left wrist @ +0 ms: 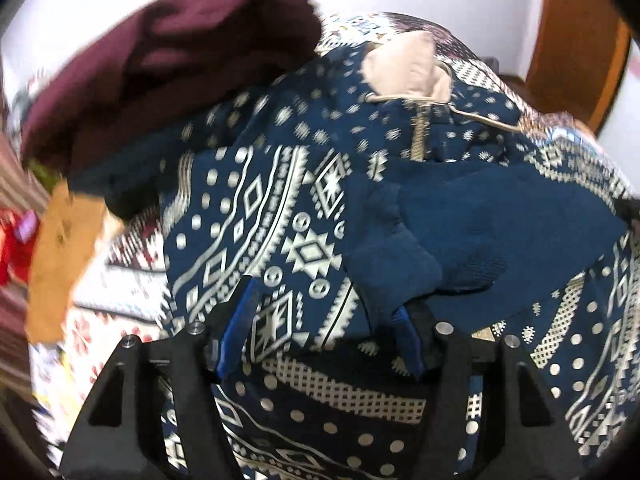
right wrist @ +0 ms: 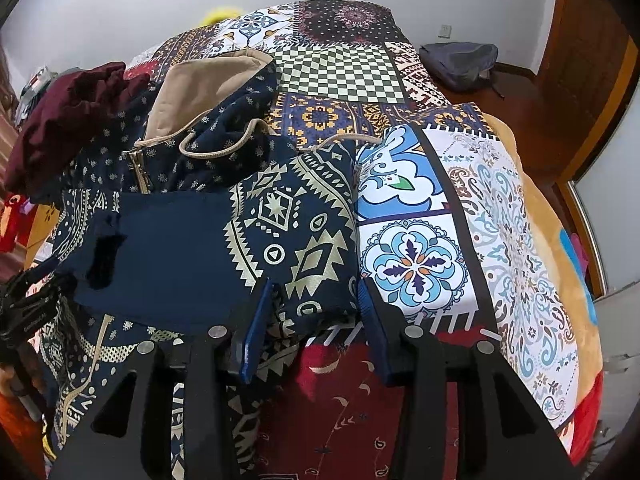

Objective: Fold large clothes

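A navy hoodie point(left wrist: 280, 216) with a cream geometric print, beige hood lining point(left wrist: 404, 68) and zip lies on the patterned bedspread. It also shows in the right wrist view point(right wrist: 224, 232), with a sleeve folded across its body. My left gripper point(left wrist: 324, 312) is open, its blue fingers point(left wrist: 244, 308) wide apart just above the hoodie's lower body, next to the plain navy cuff point(left wrist: 400, 256). My right gripper point(right wrist: 316, 308) is open over the hoodie's right edge, nothing between its fingers point(right wrist: 260, 320).
A maroon garment point(left wrist: 168, 64) lies bunched at the hoodie's upper left; it also shows in the right wrist view point(right wrist: 68, 120). The patchwork bedspread point(right wrist: 460, 208) spreads to the right. A grey backpack point(right wrist: 460, 64) sits on the floor beyond the bed, near a wooden door point(right wrist: 592, 60).
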### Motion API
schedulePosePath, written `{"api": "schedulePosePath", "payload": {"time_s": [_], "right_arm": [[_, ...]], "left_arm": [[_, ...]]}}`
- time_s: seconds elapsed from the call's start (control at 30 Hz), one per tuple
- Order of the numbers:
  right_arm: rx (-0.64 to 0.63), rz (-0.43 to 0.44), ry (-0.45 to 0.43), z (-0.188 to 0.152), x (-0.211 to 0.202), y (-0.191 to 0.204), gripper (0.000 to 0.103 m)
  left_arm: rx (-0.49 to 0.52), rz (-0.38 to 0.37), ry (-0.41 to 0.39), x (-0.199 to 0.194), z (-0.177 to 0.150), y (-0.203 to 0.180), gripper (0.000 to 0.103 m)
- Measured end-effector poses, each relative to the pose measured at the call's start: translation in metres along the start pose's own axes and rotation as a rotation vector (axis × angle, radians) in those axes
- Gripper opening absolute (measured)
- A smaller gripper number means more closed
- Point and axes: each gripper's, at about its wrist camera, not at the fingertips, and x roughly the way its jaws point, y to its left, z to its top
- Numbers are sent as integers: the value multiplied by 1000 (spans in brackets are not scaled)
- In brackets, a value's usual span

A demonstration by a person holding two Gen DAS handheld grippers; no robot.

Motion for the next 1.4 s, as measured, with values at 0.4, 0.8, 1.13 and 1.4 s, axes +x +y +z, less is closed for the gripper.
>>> {"api": "schedulePosePath", "payload": {"time_s": [0.4, 0.8, 1.13, 1.4], "right_arm": [[-15, -3, -6, -3, 2, 2, 45], [-16, -13, -13, -6, 0, 3, 45], [-10, -35, -18, -7, -1, 6, 46], [-3, -24, -33, -10, -9, 3, 46]], "left_arm": [[-49, -96, 15, 24, 42, -28, 63], [-384, -173, 34, 14, 5, 90, 63], [-537, -445, 50, 29, -21, 100, 63], [-550, -371, 79, 47, -6, 92, 32]]}}
